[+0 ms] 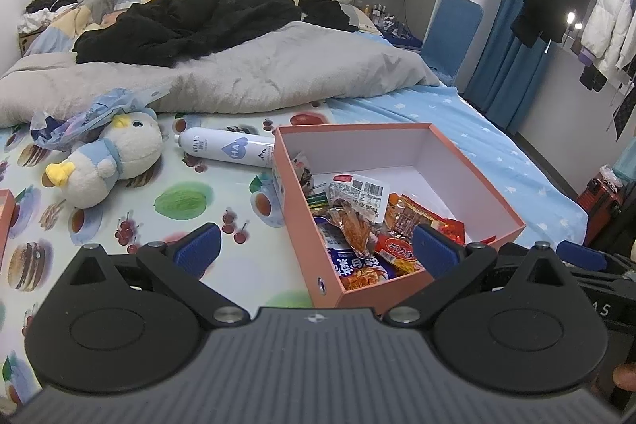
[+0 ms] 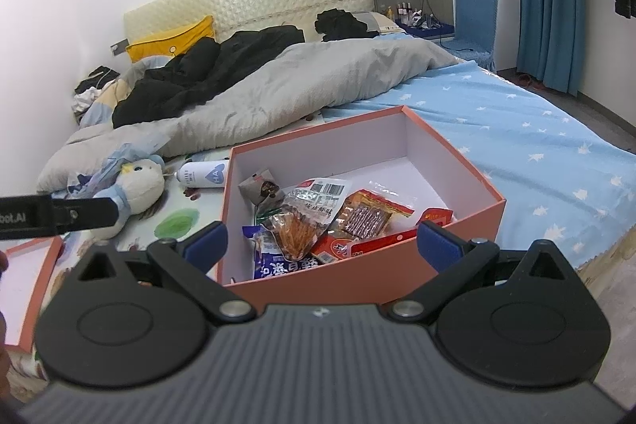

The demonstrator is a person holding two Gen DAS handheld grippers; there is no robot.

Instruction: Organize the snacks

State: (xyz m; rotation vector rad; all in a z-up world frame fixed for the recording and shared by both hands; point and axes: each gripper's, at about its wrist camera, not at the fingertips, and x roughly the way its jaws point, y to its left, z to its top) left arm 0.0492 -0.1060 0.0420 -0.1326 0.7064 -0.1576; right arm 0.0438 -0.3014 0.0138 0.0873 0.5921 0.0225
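An open pink box [image 1: 489, 185] with white inner walls sits on the bed; it also shows in the right wrist view [image 2: 457, 181]. Several snack packets [image 1: 357, 221] lie in its near half, among them a red packet, a blue packet and a clear one with orange sticks [image 2: 302, 225]. My left gripper [image 1: 318, 249] is open and empty, held above the box's near left corner. My right gripper [image 2: 322, 245] is open and empty, held just in front of the box's near wall. The left gripper's body [image 2: 55, 215] shows at the left of the right wrist view.
A white spray bottle [image 1: 226, 148] and a plush bird [image 1: 115, 157] lie left of the box on the fruit-print mat. The pink box lid [image 2: 28, 285] lies at far left. A grey duvet [image 1: 238, 74] with black clothes covers the bed's far half.
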